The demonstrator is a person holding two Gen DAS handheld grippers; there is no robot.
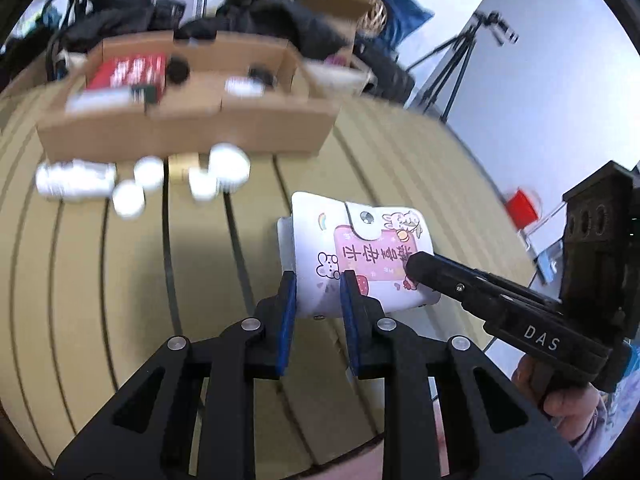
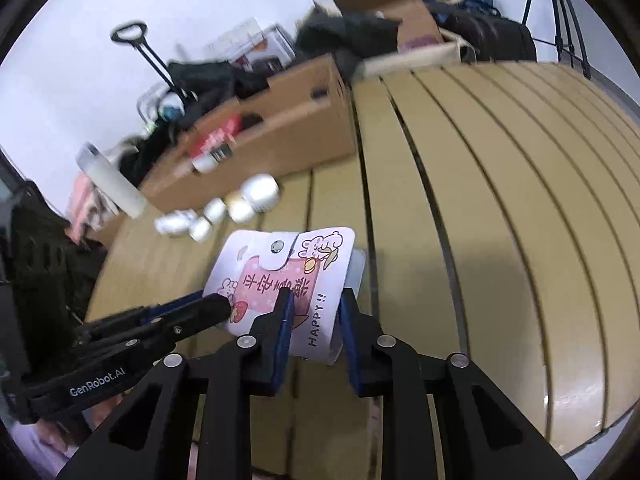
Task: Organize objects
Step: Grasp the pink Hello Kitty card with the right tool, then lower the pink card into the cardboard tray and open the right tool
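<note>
Two grippers are sharing one small thing: a white wallet [image 1: 360,256] with cartoon rabbits, a pink panel and a snap flap, held up over the near part of the slatted counter [image 1: 120,280]. The left gripper [image 1: 318,280] is pinching the wallet's near edge between its blue pads, jaws narrowed onto it, and the right gripper [image 2: 316,300] is doing the same from its own side, close beside the printed "HAPPY". In the right wrist view the left gripper's dark finger is lying across the wallet's lower left corner, so both are gripping it at neighbouring spots.

The step in hand looks like a carry or a hand-over: the wallet appears to be off the counter, though the pictures are blurred and I cannot tell whether its far edge is touching the slats.

Further back, a cluster of small white jars [image 1: 152,184] is sitting just in front of a long cardboard box [image 1: 188,128], which is already holding a red packet [image 1: 128,72] and a few dark bits. Behind it are piled dark clothes and bags.

The likely next move is taking the wallet towards that box. That calls for one gripper letting go cleanly, or both travelling together without twisting, and clearing the jars on the way.
</note>
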